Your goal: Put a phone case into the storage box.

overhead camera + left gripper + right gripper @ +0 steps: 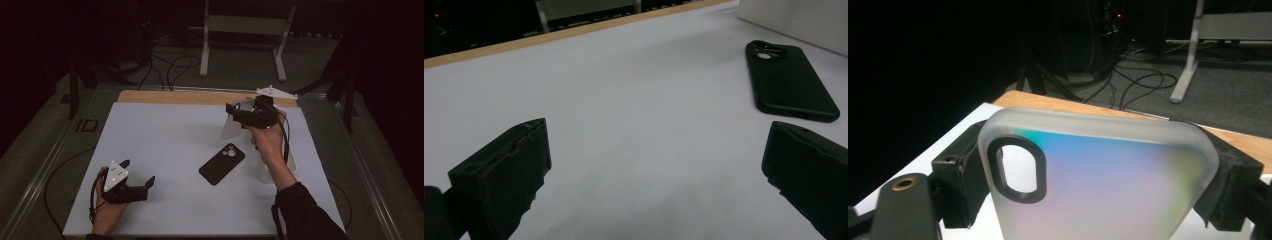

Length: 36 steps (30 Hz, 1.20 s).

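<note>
Between the jaws of the right gripper, clamped across its width, a frosted translucent phone case is held up off the white surface, above the far right part. A black phone lies flat nearer centre. The left gripper, jaws apart and empty, rests near the front left. Judgement: keep the squeeze even and the case level while carrying it.

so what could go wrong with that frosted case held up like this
The right tool pinches the frosted case only by its side edges, up off the table, so it could flex and slip out. If it drops, it may land on the black case lying below and knock it.
</note>
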Tool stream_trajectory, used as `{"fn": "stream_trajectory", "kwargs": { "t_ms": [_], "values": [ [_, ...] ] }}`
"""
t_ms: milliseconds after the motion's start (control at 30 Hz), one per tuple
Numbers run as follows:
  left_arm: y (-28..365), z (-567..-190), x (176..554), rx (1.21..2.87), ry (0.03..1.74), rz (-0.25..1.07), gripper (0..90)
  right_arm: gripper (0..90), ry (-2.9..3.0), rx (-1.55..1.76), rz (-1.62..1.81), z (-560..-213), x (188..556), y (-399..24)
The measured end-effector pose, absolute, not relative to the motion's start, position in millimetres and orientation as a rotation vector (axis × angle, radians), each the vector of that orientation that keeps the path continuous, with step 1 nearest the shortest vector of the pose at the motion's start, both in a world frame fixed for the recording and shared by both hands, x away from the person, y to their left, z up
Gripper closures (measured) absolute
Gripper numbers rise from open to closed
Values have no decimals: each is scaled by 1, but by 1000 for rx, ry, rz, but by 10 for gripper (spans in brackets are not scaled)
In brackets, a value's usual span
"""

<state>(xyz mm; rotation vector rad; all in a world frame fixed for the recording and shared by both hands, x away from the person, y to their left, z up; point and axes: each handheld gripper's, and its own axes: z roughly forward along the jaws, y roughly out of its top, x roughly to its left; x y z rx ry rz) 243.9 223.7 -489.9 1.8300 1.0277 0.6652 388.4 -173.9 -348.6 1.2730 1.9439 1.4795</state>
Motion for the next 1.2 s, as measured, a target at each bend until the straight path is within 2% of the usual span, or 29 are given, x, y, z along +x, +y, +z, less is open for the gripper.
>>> {"fn": "stream_trajectory", "kwargs": {
  "t_ms": [1200],
  "values": [
    [223, -490, 243, 1826, 1030, 660, 1, 169, 1832, 1305, 1317, -344, 433, -207]
  ]
}}
